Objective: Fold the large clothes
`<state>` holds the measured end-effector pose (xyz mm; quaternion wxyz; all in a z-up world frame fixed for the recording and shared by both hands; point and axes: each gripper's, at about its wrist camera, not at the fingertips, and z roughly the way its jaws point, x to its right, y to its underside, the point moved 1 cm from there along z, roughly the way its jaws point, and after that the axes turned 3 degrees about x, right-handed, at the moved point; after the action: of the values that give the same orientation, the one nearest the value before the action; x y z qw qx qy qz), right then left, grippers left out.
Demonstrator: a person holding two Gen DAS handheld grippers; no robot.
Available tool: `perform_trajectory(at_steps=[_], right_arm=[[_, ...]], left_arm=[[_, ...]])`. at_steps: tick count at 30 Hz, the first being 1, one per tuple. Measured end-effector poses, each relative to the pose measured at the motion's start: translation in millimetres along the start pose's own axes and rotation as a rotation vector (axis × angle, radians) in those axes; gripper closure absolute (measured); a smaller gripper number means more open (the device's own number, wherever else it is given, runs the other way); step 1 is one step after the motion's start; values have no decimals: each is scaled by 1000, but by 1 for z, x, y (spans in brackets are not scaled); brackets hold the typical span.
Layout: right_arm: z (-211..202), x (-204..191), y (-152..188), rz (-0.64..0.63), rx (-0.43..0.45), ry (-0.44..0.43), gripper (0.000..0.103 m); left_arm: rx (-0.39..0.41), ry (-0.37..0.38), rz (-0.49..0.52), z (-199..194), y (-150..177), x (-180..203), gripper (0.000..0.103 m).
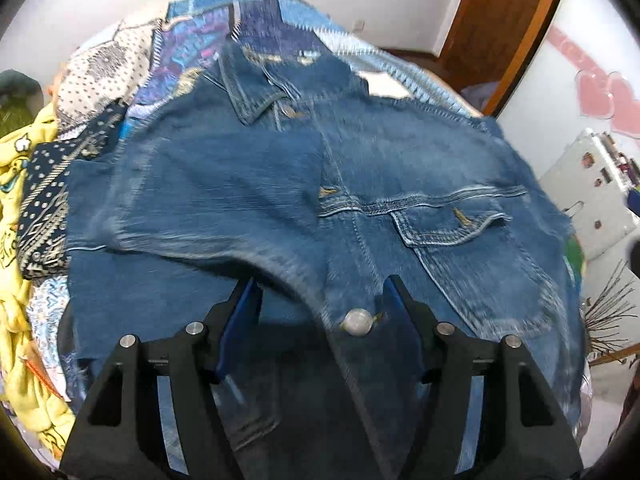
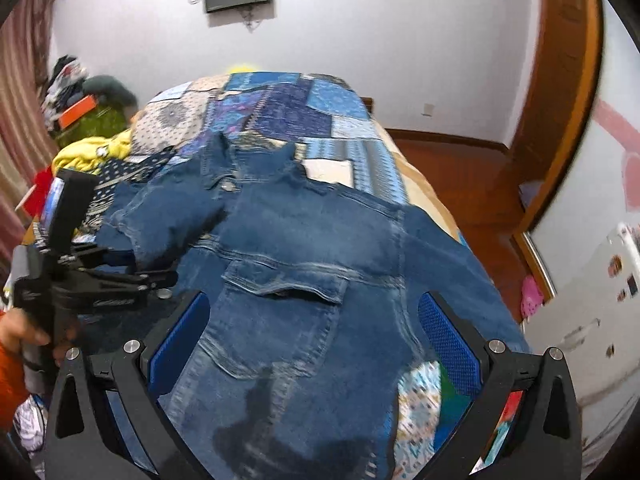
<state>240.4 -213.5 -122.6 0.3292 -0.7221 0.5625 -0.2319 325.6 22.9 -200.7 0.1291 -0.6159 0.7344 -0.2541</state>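
Here, a blue denim jacket (image 2: 304, 248) lies front-up across a bed spread with a patchwork quilt (image 2: 304, 108), its collar toward twelve o'clock in both wrist views and its left sleeve folded in over the chest. The left tongs (image 1: 320, 292) hang just above the jacket's front placket with their blue-padded jaws partly apart; a metal button (image 1: 356, 322) and a fold of denim show between them, but the pads do not press on the cloth. In the right wrist view the same tongs appear at nine o'clock, held by a hand (image 2: 28, 332) in an orange sleeve. The right tongs (image 2: 316, 312) stand wide open over the jacket's chest pocket (image 2: 280, 300), gripping nothing. A yellow garment (image 1: 24, 208) is bunched at nine o'clock on the quilt, and a wooden door frame (image 2: 560, 92) rises at two o'clock.
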Motion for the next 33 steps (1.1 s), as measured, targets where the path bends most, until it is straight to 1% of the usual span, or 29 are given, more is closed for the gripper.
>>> perform_trajectory(at_steps=[2, 4, 7, 8, 9, 11, 14, 18, 21, 24, 27, 28, 30, 31, 32, 33], right_arm=[[1, -11, -6, -25, 4, -26, 0], [3, -25, -14, -54, 8, -52, 0], [7, -57, -30, -130, 23, -105, 0], [9, -66, -33, -151, 25, -116, 0], [12, -79, -38, -183, 26, -132, 0], [19, -100, -45, -233, 24, -161, 0], [41, -135, -53, -311, -16, -215, 0], [79, -181, -55, -419, -85, -272, 0], [110, -208, -50, -503, -112, -258, 0], [138, -228, -48, -553, -162, -240, 2], [161, -243, -49, -564, -195, -248, 7], [172, -250, -50, -569, -210, -248, 10], [183, -256, -50, -576, -226, -235, 20], [192, -259, -49, -575, -243, -224, 35], [197, -260, -48, -571, -260, -229, 53], [202, -259, -48, -563, -278, -241, 57]], left_arm=[[23, -6, -24, -17, 4, -15, 37], [51, -42, -57, -33, 9, -36, 32], [101, -125, -107, -57, 17, -72, 27], [118, -171, -125, -66, 22, -87, 23], [131, -200, -137, -71, 26, -99, 20], [152, -241, -167, -81, 34, -123, 19], [152, -268, -231, -91, 53, -158, 19], [134, -289, -300, -92, 76, -190, 19], [117, -287, -341, -92, 94, -207, 19], [106, -292, -365, -89, 106, -217, 19], [96, -285, -394, -85, 113, -225, 19], [92, -285, -400, -83, 115, -227, 19], [86, -301, -397, -81, 116, -230, 19], [87, -316, -394, -81, 116, -231, 19], [87, -322, -395, -80, 116, -232, 19], [87, -320, -398, -80, 116, -233, 19]])
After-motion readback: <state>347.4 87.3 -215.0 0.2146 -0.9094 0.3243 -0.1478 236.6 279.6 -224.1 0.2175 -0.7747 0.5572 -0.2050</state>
